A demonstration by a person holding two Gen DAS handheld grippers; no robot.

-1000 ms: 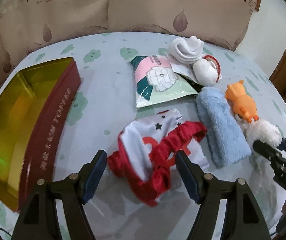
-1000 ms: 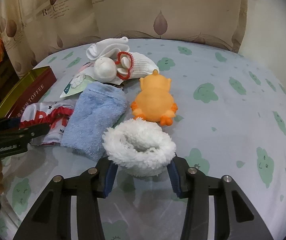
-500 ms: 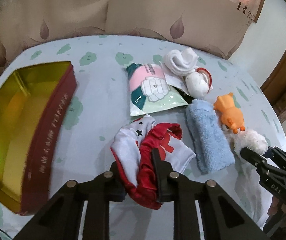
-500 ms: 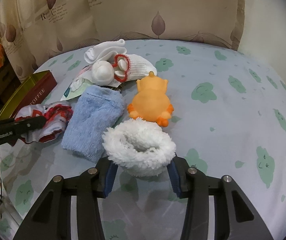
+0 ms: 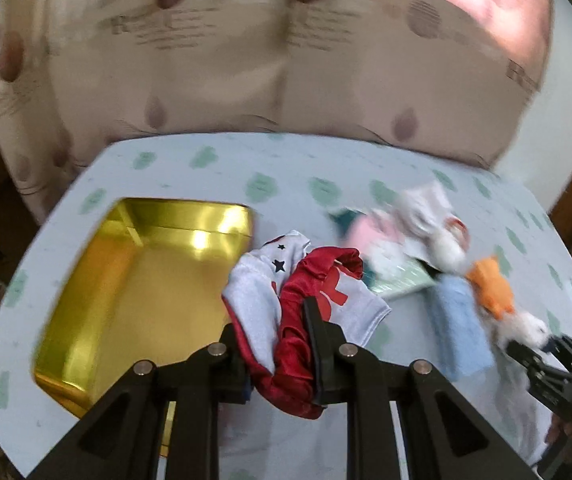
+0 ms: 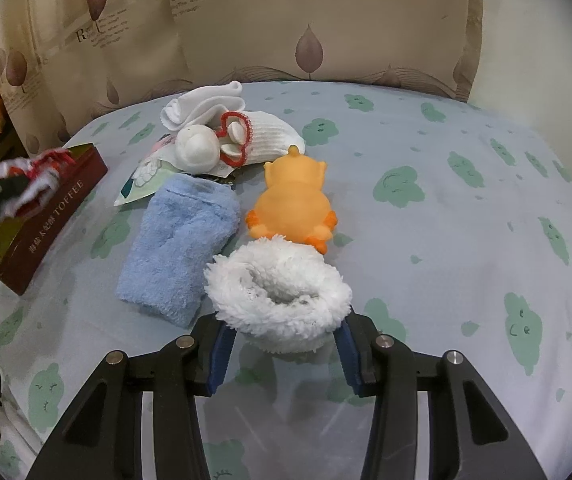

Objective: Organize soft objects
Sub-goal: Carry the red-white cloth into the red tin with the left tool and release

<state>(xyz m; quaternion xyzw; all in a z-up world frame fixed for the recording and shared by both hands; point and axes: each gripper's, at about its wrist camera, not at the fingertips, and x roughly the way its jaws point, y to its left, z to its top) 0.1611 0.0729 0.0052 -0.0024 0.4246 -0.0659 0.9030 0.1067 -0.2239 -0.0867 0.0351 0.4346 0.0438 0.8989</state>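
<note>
One round table under a pale blue cloth with green cloud prints; beige leaf-print curtain behind. Left gripper clamps a red-and-white garment, lifted beside the gold tin to its left. Right gripper stands spread around a white fluffy hat, pads apart from it. Left view blurred; items at its right indistinct.

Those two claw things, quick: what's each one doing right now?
Left gripper: closed, holding the red-and-white cloth.
Right gripper: open, its fingers on either side of the fluffy white item, not squeezing it.
</note>
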